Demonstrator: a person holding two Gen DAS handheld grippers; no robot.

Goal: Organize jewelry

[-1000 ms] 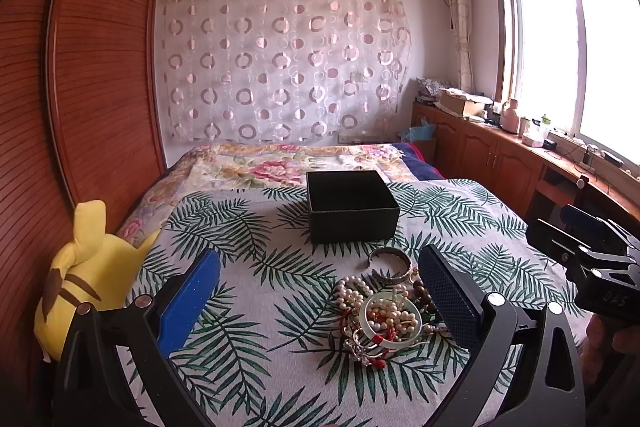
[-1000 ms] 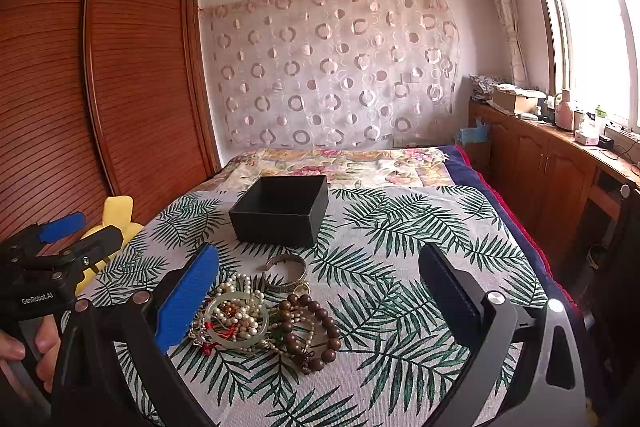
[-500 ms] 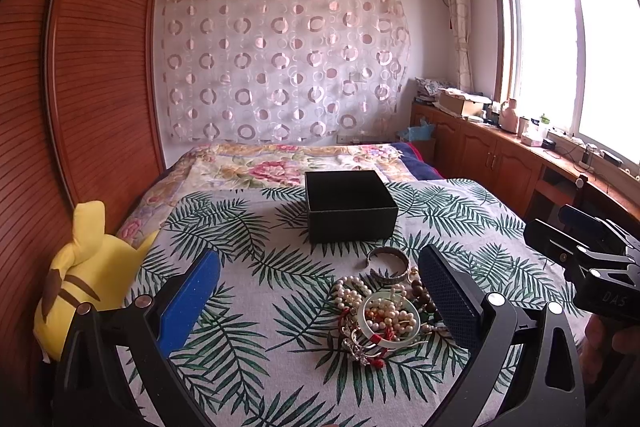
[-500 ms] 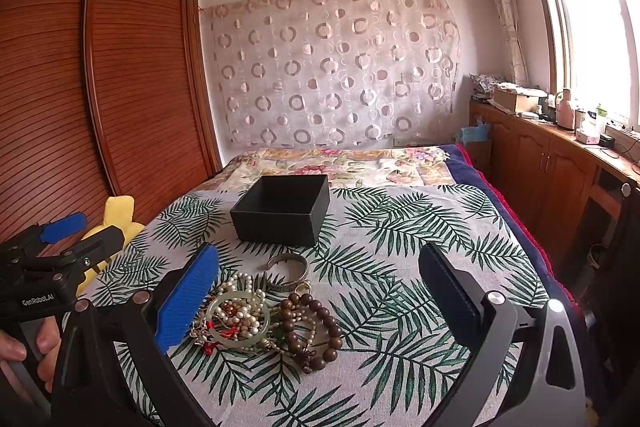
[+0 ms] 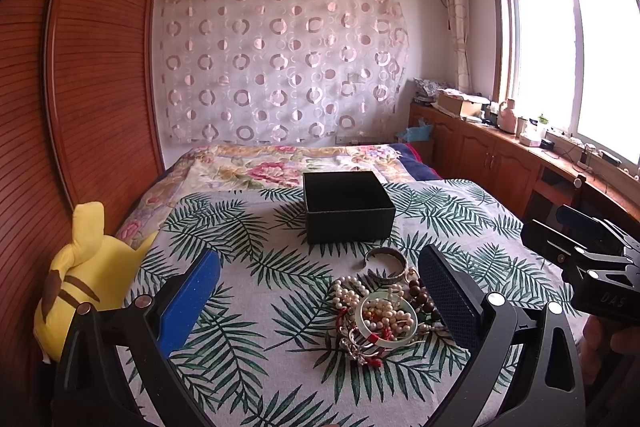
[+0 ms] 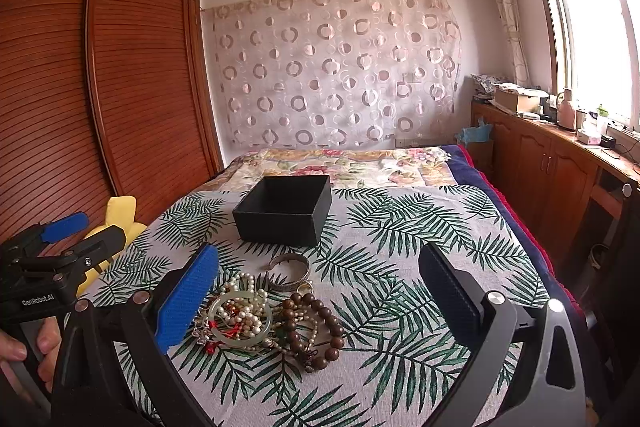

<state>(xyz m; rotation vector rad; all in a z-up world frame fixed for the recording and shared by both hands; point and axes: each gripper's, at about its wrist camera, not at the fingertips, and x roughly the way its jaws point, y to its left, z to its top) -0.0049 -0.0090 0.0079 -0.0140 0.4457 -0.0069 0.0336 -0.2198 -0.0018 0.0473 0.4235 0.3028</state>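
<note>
Both the left gripper [image 5: 318, 291] and right gripper [image 6: 318, 291] hang spread and empty near the tangled jewelry pile [image 6: 264, 315]; lifting one strand risks dragging others short of the far black box [image 6: 284, 213].

Daylight floods in from the window [image 5: 576, 67] on the right, blown out to white glare. The bed [image 5: 256, 267] is evenly lit and sharp. Fisheye distortion bends the wardrobe [image 6: 120, 87]; corners darken.
</note>
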